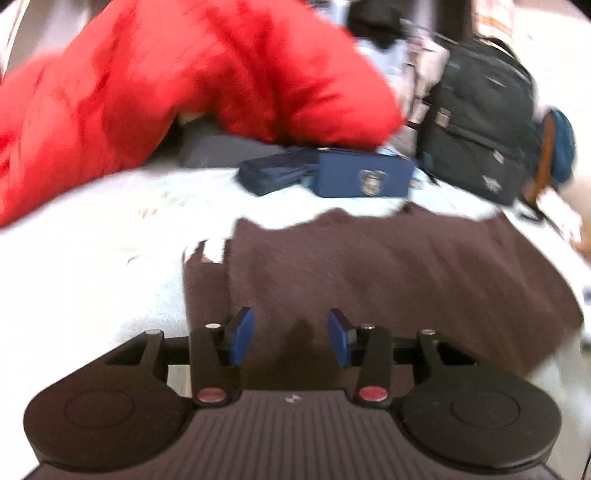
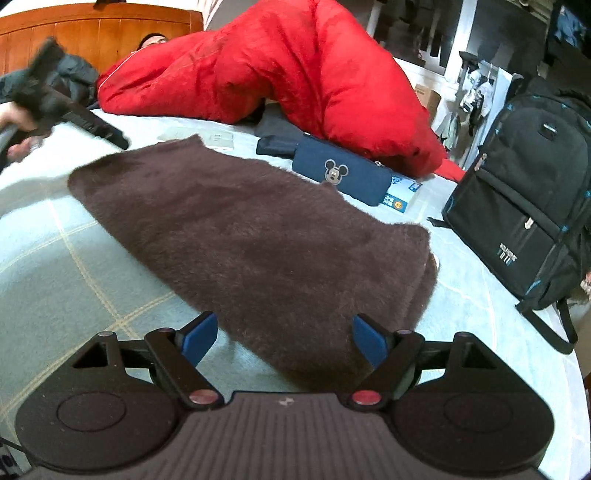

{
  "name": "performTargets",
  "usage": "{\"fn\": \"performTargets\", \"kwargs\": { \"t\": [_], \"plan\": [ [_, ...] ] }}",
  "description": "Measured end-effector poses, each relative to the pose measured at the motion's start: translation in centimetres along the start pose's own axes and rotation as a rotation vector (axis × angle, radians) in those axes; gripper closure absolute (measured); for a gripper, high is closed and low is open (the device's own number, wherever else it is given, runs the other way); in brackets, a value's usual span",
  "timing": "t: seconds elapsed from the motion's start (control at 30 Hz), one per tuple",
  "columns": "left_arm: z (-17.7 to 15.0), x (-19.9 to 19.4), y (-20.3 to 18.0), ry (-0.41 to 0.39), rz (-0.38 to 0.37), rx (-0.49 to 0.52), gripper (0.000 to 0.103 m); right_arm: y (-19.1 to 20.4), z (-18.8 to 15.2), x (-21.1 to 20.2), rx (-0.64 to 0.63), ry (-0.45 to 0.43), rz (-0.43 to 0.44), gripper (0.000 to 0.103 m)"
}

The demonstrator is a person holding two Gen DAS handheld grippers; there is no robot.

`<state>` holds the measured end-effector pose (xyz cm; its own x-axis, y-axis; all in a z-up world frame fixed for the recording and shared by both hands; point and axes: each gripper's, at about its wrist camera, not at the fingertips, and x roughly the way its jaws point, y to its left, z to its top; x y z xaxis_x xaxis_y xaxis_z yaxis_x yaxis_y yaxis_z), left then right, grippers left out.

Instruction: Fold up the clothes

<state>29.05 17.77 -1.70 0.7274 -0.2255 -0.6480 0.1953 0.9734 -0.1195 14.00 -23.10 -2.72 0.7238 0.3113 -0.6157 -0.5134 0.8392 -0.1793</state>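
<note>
Left wrist view: the left gripper (image 1: 291,338) hangs over the near edge of one brown fuzzy garment (image 1: 388,280), its blue pads (image 1: 242,334) moderately apart and holding nothing; whether they touch the cloth is unclear, the picture being blurred; ahead lie one red padded jacket (image 1: 184,81), one navy pouch (image 1: 364,175) and, ahead to the right, one black backpack (image 1: 480,122) on the pale bedsheet (image 1: 92,266).

Right wrist view: the right gripper (image 2: 284,341) has its jaws spread wide and empty, straddling the garment's near corner (image 2: 258,236), which lies flat just ahead; the other gripper (image 2: 55,99) shows far ahead-left, blurred, with part of a hand (image 2: 14,125) cut off by the frame; a wooden headboard (image 2: 92,33) stands beyond.
</note>
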Motion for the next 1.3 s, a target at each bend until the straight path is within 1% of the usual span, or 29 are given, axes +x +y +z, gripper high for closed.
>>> {"fn": "performTargets", "kwargs": {
  "t": [0.13,0.2,0.23,0.3,0.43,0.5,0.53,0.57,0.6,0.67,0.73,0.83,0.93,1.2,1.23,1.3],
  "plan": [
    [1.0,3.9,1.5,0.046,0.04,-0.057,0.061,-0.2,-0.4,0.1,0.026,0.002,-0.003,0.018],
    [0.9,5.3,1.9,0.076,0.038,-0.092,0.061,-0.6,-0.7,0.2,0.041,0.004,-0.004,0.018],
    [0.9,5.6,2.1,0.075,0.035,-0.108,0.061,-0.7,-0.8,0.2,0.049,0.005,-0.004,0.018],
    [1.0,6.0,2.5,0.067,0.009,-0.149,0.061,-1.0,-1.1,0.3,0.072,0.008,0.001,0.018],
    [1.4,6.6,3.3,0.063,-0.079,-0.227,0.061,-1.5,-1.6,0.8,0.125,0.004,0.033,0.017],
    [1.5,7.0,3.9,0.061,-0.093,-0.268,0.062,-1.5,-1.6,0.9,0.149,-0.01,0.063,0.017],
    [1.5,7.2,4.0,0.064,-0.087,-0.287,0.07,-1.5,-1.5,0.8,0.161,-0.019,0.08,0.017],
    [1.5,7.3,4.0,0.066,-0.076,-0.296,0.081,-1.5,-1.4,0.7,0.172,-0.029,0.098,0.017],
    [1.5,7.3,3.9,0.065,-0.071,-0.291,0.089,-1.5,-1.2,0.6,0.181,-0.036,0.112,0.017],
    [1.6,6.9,3.5,0.046,-0.054,-0.265,0.093,-1.3,-1.0,0.5,0.185,-0.044,0.121,0.017],
    [1.9,6.0,3.2,0.015,-0.025,-0.235,0.093,-1.2,-0.8,0.5,0.18,-0.05,0.12,0.017],
    [2.5,4.9,3.6,-0.001,-0.029,-0.24,0.093,-1.3,-0.7,0.5,0.179,-0.049,0.117,0.017],
    [2.5,5.1,3.8,0.014,0.0,-0.236,0.093,-1.4,-0.8,0.4,0.181,-0.047,0.109,0.017],
    [0.7,5.4,4.9,0.03,0.024,-0.289,0.091,-2.0,-0.9,0.1,0.177,-0.039,0.08,0.017],
    [0.7,5.4,4.9,0.032,0.029,-0.286,0.09,-2.1,-1.0,0.0,0.175,-0.039,0.077,0.017],
    [1.2,5.1,4.4,0.032,0.056,-0.245,0.088,-2.4,-0.9,0.1,0.178,-0.04,0.074,0.016]
  ]
}}
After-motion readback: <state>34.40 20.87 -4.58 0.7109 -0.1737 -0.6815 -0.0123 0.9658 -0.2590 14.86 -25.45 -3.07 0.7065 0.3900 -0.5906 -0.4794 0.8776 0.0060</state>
